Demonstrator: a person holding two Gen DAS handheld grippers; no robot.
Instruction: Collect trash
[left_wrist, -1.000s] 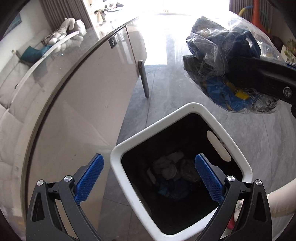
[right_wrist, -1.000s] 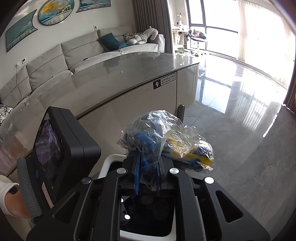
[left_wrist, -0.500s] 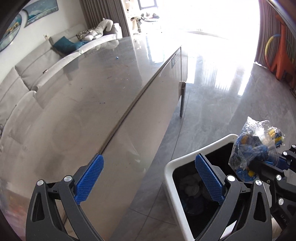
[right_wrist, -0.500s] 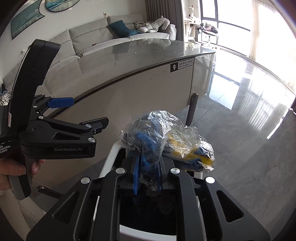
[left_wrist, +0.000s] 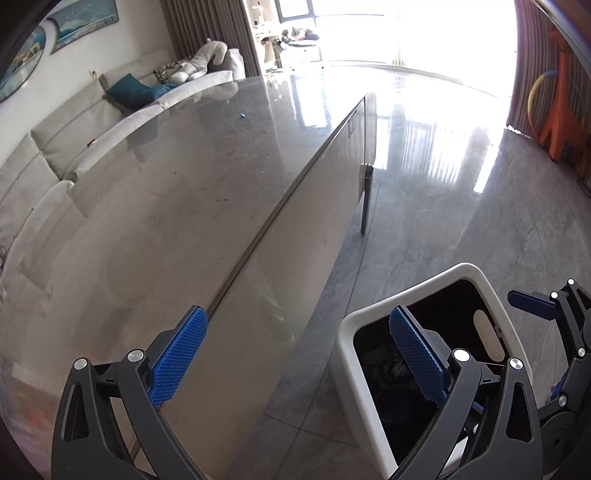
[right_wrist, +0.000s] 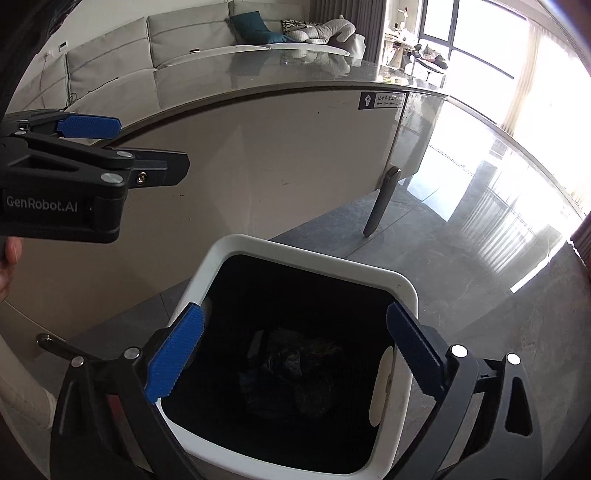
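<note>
A white trash bin (right_wrist: 325, 263) with a black inside stands on the floor by the table. My right gripper (right_wrist: 291, 328) hangs right over its mouth, its jaws opening wide with nothing between them. Dark crumpled trash (right_wrist: 295, 363) lies at the bottom of the bin; the clear plastic bag cannot be told apart in there. My left gripper (left_wrist: 295, 332) is open and empty, over the table edge to the left of the bin (left_wrist: 476, 271). It shows from the side at the left of the right wrist view, its fingertips (right_wrist: 90, 125) blue.
A long grey stone-topped table (left_wrist: 177, 199) with a beige side panel and slanted metal legs (right_wrist: 380, 203) runs beside the bin. Behind it is a pale sofa (left_wrist: 74, 122) with cushions. The glossy tiled floor (left_wrist: 461, 192) stretches toward bright windows. An orange toy (left_wrist: 561, 125) stands at the far right.
The right gripper has opened and sunk over the bin, and the clear bag of blue and yellow trash it held is gone from its jaws. The left gripper swung left over the table edge.
</note>
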